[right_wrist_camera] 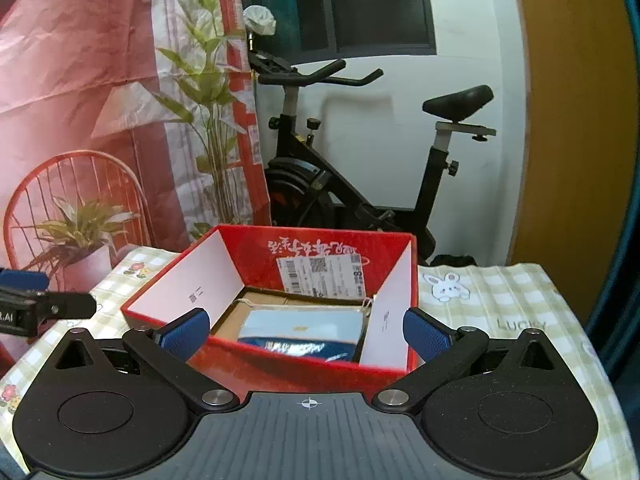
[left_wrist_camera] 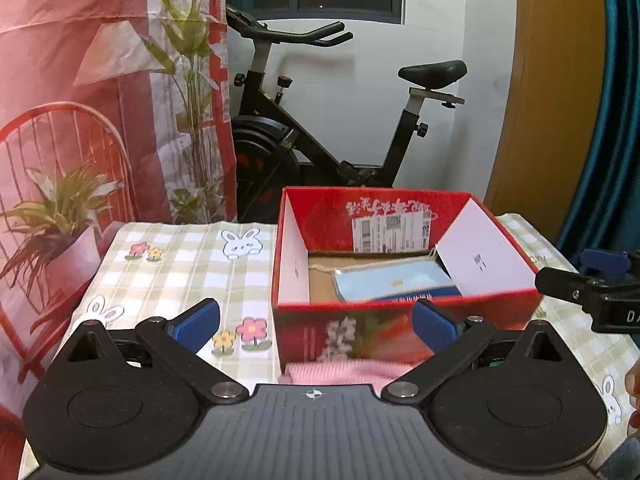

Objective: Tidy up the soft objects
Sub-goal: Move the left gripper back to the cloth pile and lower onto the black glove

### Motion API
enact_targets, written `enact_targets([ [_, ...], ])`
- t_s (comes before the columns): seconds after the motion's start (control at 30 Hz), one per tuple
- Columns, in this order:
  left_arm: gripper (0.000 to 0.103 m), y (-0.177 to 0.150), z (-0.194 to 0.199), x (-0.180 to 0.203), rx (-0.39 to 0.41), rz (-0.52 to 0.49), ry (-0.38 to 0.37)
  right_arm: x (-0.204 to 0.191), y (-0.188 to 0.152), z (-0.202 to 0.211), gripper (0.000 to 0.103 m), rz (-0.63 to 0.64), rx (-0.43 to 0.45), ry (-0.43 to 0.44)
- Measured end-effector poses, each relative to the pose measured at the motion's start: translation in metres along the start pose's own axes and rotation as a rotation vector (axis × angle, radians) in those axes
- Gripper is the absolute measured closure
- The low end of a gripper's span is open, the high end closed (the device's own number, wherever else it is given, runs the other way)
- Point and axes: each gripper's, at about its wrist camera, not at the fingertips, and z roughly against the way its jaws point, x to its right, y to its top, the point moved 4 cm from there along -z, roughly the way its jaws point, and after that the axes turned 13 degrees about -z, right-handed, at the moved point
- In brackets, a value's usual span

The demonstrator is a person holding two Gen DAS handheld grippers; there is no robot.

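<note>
We've got both grippers spread wide with nothing between the pads. Ahead, the red box [right_wrist_camera: 280, 364] stands open-topped, so we could drop in from above, though its white flaps [right_wrist_camera: 200, 292] lean inward and a blue packet [right_wrist_camera: 304, 326] covers the floor. Left of it, the checked tablecloth [left_wrist_camera: 180, 264] lies bare. The exercise bike [left_wrist_camera: 320, 128] stands well behind.

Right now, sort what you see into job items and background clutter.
Job: red box; light blue packet inside it; pink knit fabric in front of the box; both grippers, open and empty.
Background: exercise bike; checked tablecloth; printed backdrop.
</note>
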Motion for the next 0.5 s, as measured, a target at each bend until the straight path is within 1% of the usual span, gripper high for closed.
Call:
enact_targets([
  [0.27,0.000,-0.037,0.019,0.008,-0.001,0.008,-0.009,-0.002,-0.035,0.023,0.000,-0.001,-0.006,0.009],
  [0.5,0.000,-0.066,0.024,0.009,-0.040,0.059,-0.024,0.000,-0.064,0.033,0.000,-0.008,-0.043,-0.011],
])
